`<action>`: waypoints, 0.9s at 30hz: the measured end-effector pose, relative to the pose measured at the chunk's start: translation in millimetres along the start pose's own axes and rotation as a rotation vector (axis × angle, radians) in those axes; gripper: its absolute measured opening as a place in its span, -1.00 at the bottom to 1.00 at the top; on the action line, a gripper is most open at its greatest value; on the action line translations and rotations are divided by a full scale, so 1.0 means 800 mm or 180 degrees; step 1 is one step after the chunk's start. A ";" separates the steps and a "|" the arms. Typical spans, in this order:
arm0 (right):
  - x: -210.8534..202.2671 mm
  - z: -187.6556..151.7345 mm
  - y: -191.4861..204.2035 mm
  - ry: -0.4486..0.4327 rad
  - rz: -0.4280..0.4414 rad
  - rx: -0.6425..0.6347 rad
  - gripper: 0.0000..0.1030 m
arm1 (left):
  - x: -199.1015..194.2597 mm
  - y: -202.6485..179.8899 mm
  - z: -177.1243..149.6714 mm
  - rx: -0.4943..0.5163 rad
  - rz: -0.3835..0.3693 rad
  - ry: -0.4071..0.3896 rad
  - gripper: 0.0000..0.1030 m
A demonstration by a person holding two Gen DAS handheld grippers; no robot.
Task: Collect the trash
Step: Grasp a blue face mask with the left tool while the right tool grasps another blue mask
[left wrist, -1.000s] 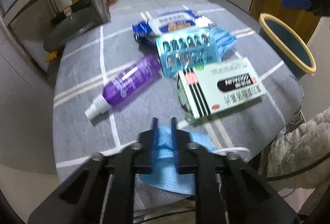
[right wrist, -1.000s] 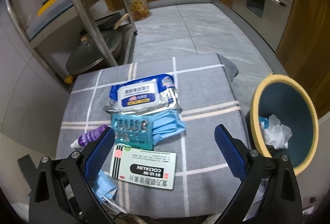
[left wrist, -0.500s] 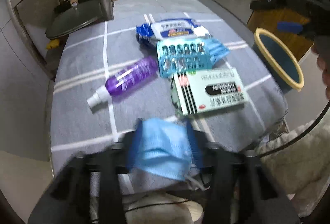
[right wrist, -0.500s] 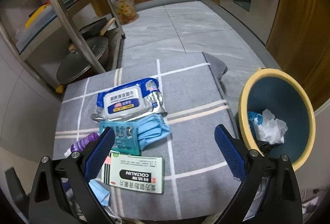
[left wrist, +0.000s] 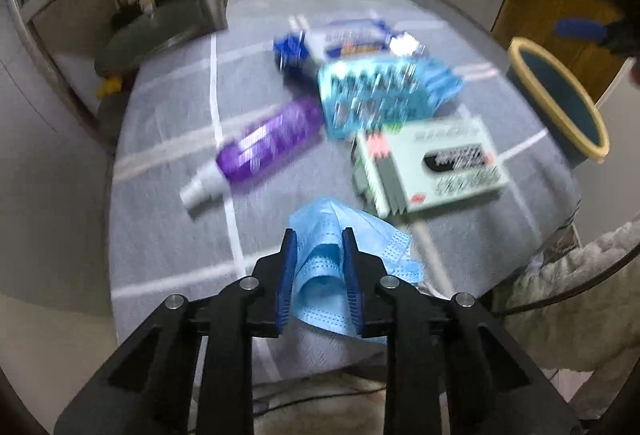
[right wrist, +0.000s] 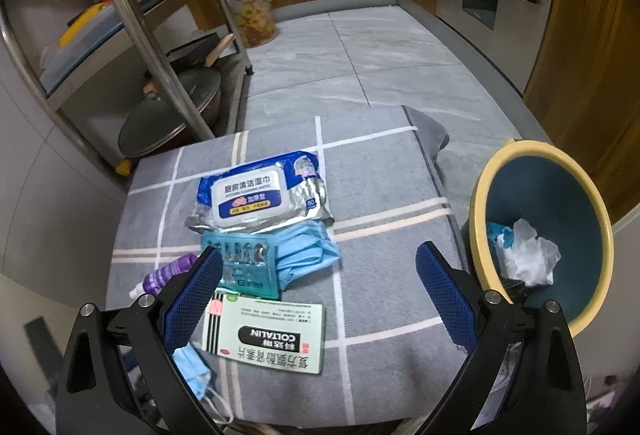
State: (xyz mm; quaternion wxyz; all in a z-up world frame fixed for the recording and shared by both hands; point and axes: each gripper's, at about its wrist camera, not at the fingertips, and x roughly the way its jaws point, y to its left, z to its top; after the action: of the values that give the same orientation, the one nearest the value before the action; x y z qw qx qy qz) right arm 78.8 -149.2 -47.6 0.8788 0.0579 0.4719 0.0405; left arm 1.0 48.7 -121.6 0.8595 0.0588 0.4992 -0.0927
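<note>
Grey cloth's near edge, left gripper closing around blue mask, right gripper spread.

Left wrist view: dim indoor light, cool cast. Strong motion blur across centre and upper frame; print on green box and purple bottle smeared, unreadable. Lower frame sharper: blue mask crisp. Right wrist view: sharp, evenly lit, text on wipes pack legible. Glare on steel rack poles upper left, sheen on foil pack edge. Soft shadows under objects. Both views: fisheye bending straight lines, dark vignette at corners.
</note>
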 end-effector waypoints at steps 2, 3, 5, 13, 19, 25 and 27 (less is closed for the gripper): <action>0.002 0.000 -0.002 0.0017 0.0003 -0.0030 0.87 | -0.019 0.000 0.012 0.0002 0.0014 -0.0194 -0.62; 0.003 0.000 -0.001 0.0018 0.0002 -0.0055 0.87 | -0.024 0.001 0.019 -0.0007 0.0017 -0.0252 -0.63; 0.005 0.003 0.001 -0.0023 0.0011 -0.0162 0.85 | -0.041 0.006 0.034 -0.0059 -0.0009 -0.0409 -0.63; 0.029 0.016 0.000 -0.0095 0.0209 -0.0382 0.68 | -0.087 0.025 0.108 -0.0020 0.0036 -0.0751 -0.64; 0.069 0.024 -0.023 0.0069 0.0266 -0.0282 0.35 | -0.084 0.028 0.135 -0.0073 -0.0024 -0.0881 -0.64; 0.121 0.014 -0.034 0.0452 0.0630 -0.0125 0.34 | -0.059 0.025 0.149 -0.0118 -0.0120 -0.0838 -0.64; 0.135 0.008 -0.029 0.0537 0.0604 -0.0171 0.33 | -0.052 0.024 0.154 -0.0106 -0.0128 -0.0814 -0.63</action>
State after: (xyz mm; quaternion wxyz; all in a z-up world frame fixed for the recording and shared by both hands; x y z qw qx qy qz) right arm 144.4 -159.3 -136.4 0.8294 0.0751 0.5353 0.1408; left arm 89.1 47.9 -24.5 0.9150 0.0222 0.3880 -0.1085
